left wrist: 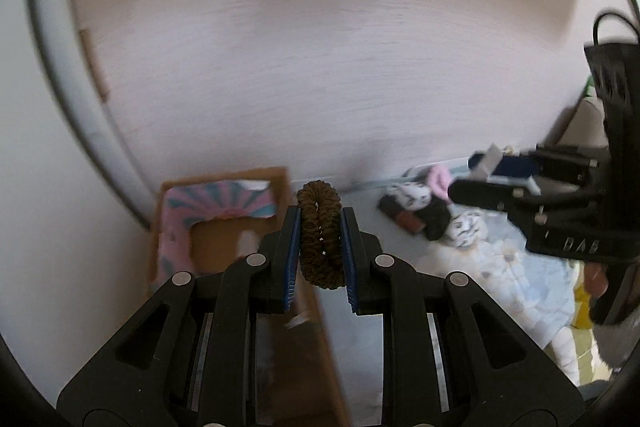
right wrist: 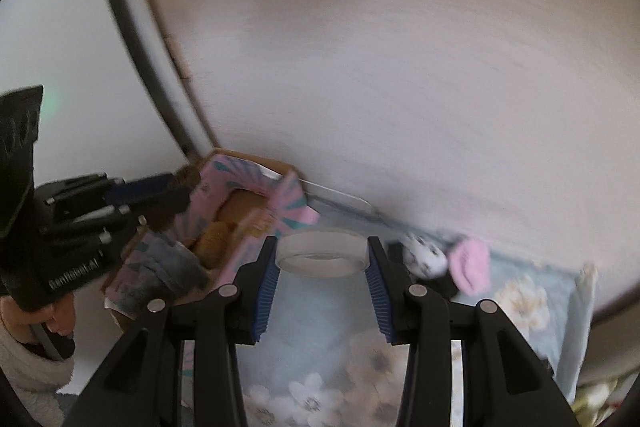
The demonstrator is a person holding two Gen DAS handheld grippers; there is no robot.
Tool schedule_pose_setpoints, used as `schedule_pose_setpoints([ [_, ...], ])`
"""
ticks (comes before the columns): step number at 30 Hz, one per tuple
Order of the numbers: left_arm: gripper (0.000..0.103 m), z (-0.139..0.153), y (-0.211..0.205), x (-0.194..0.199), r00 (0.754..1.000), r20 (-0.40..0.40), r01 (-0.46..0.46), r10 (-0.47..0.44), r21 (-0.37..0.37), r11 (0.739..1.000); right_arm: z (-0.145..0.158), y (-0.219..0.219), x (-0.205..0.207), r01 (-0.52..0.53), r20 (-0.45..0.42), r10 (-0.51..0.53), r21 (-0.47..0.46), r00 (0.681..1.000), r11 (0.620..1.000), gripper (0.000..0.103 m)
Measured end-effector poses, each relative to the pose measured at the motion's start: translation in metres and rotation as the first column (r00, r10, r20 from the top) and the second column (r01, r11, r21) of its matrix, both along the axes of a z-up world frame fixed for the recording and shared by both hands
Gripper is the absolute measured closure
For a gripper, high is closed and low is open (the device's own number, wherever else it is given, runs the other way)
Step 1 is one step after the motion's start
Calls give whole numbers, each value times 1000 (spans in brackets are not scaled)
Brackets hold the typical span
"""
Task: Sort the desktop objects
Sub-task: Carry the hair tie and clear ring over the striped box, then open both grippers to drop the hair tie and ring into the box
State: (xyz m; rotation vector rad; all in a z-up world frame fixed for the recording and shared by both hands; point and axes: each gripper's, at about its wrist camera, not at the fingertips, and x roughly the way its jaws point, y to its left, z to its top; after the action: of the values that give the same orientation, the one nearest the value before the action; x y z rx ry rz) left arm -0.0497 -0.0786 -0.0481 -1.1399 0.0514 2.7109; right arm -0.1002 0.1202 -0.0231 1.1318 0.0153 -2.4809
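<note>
Left gripper (left wrist: 320, 239): jaws nearly shut, clamping brown scrunchie (left wrist: 320, 233) upright btw 2 blue pads, above edge of cardboard box (left wrist: 276, 179)
Right gripper (right wrist: 322, 261): jaws partly open, holding white tape roll (right wrist: 322, 253) flat over floral cloth (right wrist: 520, 303); other scrunchies (right wrist: 470, 263) lie on cloth near wall

Floral blue cloth (right wrist: 532, 307) covering the worktop, pale wood-grain panel (left wrist: 320, 67) behind, white wall (left wrist: 48, 187) at left
</note>
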Motion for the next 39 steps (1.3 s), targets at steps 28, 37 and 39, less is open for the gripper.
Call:
schedule_pose_setpoints([
  [28, 86, -61, -92, 44, 967, 174, -205, 183, 115, 972, -66, -216, -68, -466, 278, 415, 153, 866, 871, 64],
  [37, 77, -55, -94, 36, 961, 233, -184, 149, 139, 973, -73, -213, -78, -419, 318, 350, 182, 881, 890, 39],
  [39, 55, -51, -95, 34, 961, 231, -185, 152, 129, 974, -71, -210, -80, -388, 290, 324, 202, 900, 899, 27],
])
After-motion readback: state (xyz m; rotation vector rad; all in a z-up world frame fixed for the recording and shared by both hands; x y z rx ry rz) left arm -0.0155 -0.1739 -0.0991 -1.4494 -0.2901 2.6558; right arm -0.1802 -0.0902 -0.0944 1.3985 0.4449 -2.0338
